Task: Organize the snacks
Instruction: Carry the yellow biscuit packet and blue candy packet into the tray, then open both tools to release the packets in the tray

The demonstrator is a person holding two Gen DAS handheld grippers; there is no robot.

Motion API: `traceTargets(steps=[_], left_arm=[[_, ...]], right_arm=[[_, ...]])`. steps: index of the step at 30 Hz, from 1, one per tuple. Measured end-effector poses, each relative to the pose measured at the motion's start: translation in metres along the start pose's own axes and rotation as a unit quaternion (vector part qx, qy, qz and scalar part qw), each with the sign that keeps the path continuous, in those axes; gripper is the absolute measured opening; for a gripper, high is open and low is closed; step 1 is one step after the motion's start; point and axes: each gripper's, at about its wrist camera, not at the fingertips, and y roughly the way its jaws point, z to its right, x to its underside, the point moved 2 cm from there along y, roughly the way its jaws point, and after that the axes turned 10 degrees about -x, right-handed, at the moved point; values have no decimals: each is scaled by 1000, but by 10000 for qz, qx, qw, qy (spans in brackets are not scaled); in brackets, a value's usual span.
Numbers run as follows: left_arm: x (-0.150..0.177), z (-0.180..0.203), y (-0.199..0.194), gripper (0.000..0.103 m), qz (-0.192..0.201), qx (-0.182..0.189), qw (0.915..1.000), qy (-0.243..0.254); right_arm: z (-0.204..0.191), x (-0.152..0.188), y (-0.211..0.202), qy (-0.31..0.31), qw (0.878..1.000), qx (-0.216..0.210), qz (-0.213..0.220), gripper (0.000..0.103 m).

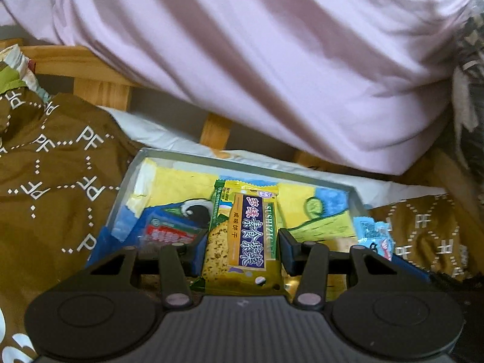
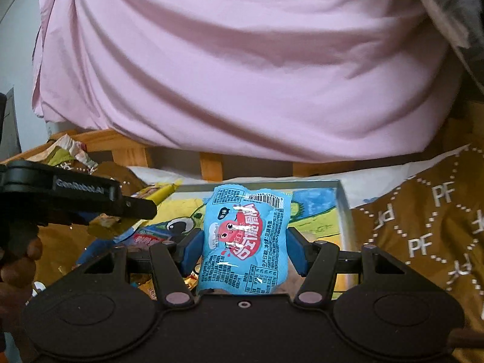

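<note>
You are mid-delivery with both hands loaded: your left gripper (image 1: 239,249) is clamped partway closed on the yellow biscuit packet (image 1: 242,236), and your right gripper (image 2: 243,249) is pinched partway closed on the blue snack pouch (image 2: 242,242). Each packet sits at the lower centre of its own wrist view, over the box (image 1: 355,195) with the yellow and blue picture on its floor, where a red-labelled packet (image 1: 169,233) already lies at the lower left. Next, I judge, you must lower each over bare floor and open the jaws.

Glossy plastic blue snack packet (image 2: 243,239); matt pink cloth (image 2: 242,60); bare wood frame (image 2: 127,145).
</note>
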Motion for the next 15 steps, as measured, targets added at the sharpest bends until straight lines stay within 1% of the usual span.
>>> traceTargets(steps=[4,7,10,12,15], left_arm=[[1,-4,14,52,-84,-155,9998,108],[1,-2,22,52,-93,-245,9991,325],[3,-1,32,52,-259,-292,9983,426],[6,-1,38,52,-422,-297,9977,442],[11,-2,42,52,-510,-328,9969,510]], right_arm=[[-5,0,17,-165,9998,-27,-88,61],[-5,2,29,-216,9995,-42,-243,61],[-7,5,40,-243,9981,-140,-554,62],[-9,9,45,-309,9974,-136,-643,62],[-10,14,51,-326,9966,-115,-748,62]])
